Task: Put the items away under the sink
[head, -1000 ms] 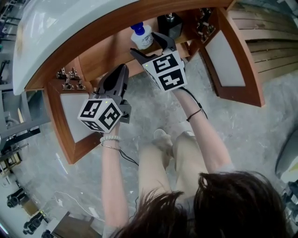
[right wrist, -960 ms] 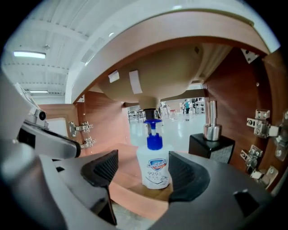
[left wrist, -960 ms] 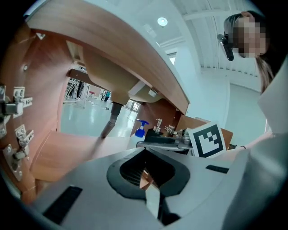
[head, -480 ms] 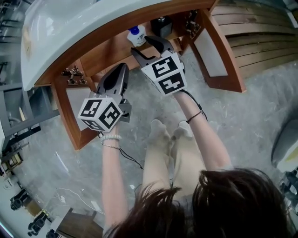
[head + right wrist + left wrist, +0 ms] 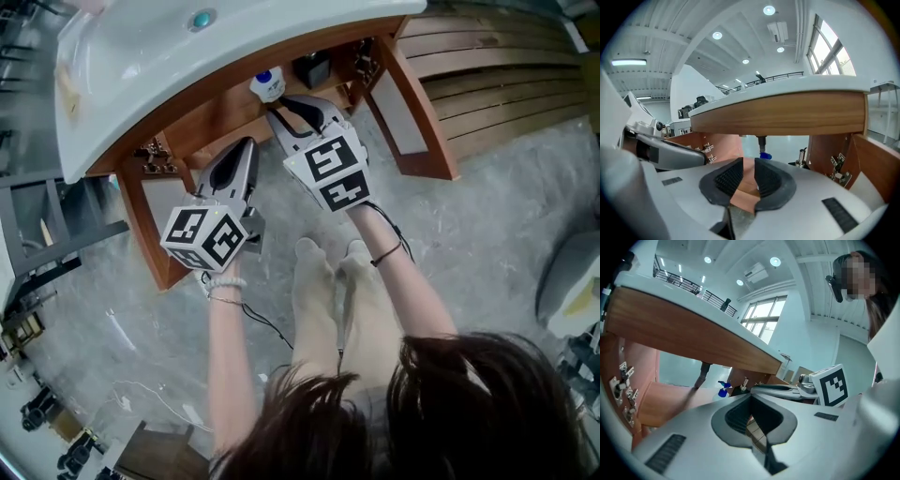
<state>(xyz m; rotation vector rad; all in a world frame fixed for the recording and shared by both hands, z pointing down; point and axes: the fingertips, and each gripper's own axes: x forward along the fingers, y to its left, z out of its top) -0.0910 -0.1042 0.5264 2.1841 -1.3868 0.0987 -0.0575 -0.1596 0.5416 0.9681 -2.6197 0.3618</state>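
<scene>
A spray bottle stands in the cupboard under the sink. A pump bottle is just right of it. The left door and the right door stand open. The left gripper and the right gripper are side by side, nearer than the bottles.

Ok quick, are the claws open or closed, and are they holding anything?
Left claw: closed, nothing in it.
Right claw: has just been closing, a thin gap left, nothing in it.
</scene>
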